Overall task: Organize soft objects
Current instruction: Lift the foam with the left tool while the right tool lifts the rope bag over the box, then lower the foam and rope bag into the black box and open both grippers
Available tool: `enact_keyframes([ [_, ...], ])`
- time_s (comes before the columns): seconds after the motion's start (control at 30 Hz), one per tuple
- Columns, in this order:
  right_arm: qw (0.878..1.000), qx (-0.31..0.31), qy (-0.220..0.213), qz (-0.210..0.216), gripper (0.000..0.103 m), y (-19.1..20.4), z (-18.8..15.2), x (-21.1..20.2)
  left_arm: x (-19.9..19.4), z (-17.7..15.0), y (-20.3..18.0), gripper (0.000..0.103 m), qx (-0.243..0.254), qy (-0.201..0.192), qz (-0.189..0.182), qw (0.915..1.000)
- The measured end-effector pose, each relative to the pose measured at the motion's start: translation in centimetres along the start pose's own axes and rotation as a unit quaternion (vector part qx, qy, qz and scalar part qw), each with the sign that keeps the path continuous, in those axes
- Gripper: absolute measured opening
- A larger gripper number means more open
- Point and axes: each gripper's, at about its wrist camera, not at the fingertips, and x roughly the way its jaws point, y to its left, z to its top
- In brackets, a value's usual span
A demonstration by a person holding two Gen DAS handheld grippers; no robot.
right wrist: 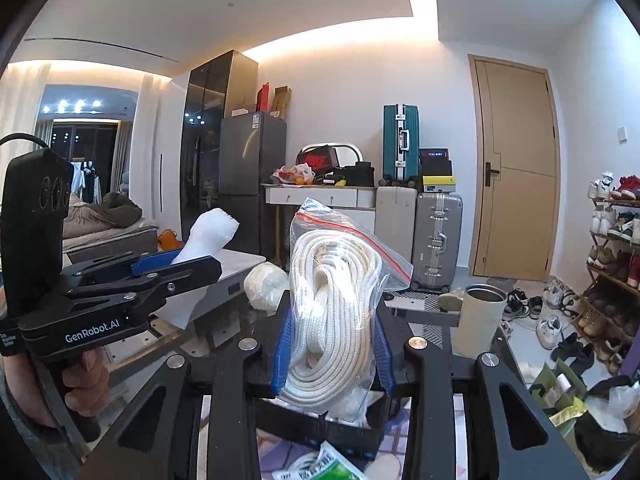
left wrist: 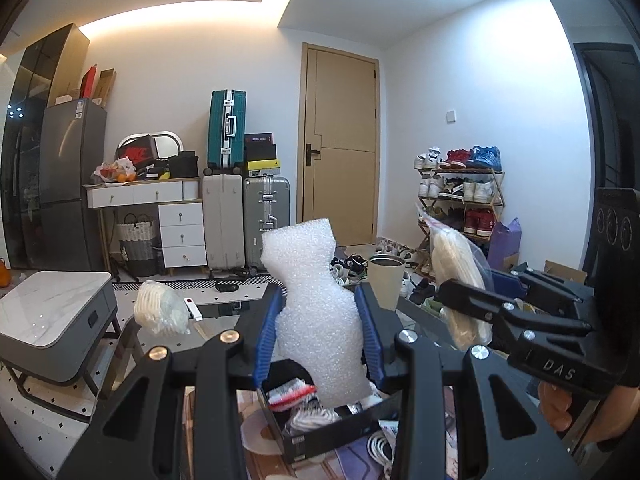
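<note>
We held foam [left wrist: 316, 312] in the left gripper [left wrist: 320, 334] and bagged rope [right wrist: 332, 320] in the right gripper [right wrist: 334, 354], both clamped upright above the box [left wrist: 320, 424].

Bright ceiling cove light, sharp centre, fisheye bending and dark corners.

left gripper [left wrist: 320, 336]: black linkage arms, blue pads, silver screws
right gripper [right wrist: 334, 354]: the same build
lettering: "GenRobot.AI", "DAS"
</note>
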Motion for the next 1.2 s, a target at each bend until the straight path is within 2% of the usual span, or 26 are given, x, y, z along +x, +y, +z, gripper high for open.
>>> enact_keyframes([
  [0.37,0.999,0.021,0.028,-0.006,0.034,-0.1,0.8,6.0,5.3,0.8,1.2,0.037,-0.032,0.008,0.01,0.9994],
  [0.67,0.999,0.022,0.044,0.001,0.034,0.6,1.1,7.7,6.6,0.3,1.8,0.037,-0.039,0.031,0.013,0.9987],
  [0.8,0.999,0.024,0.049,-0.008,0.034,0.2,0.9,8.0,6.9,-0.1,1.9,0.037,-0.041,0.04,0.016,0.9982],
  [0.93,0.997,0.037,0.074,-0.007,0.034,-0.5,0.5,9.2,7.4,-0.5,2.0,0.037,-0.039,0.049,0.014,0.9979],
  [1.07,0.991,0.056,0.122,-0.01,0.034,-1.4,-0.6,10.8,8.7,-1.3,2.4,0.037,-0.046,0.09,0.013,0.9948],
  [1.2,0.983,0.068,0.171,-0.011,0.034,-2.0,-2.0,12.7,10.8,-2.7,2.8,0.037,-0.061,0.152,0.005,0.9865],
])
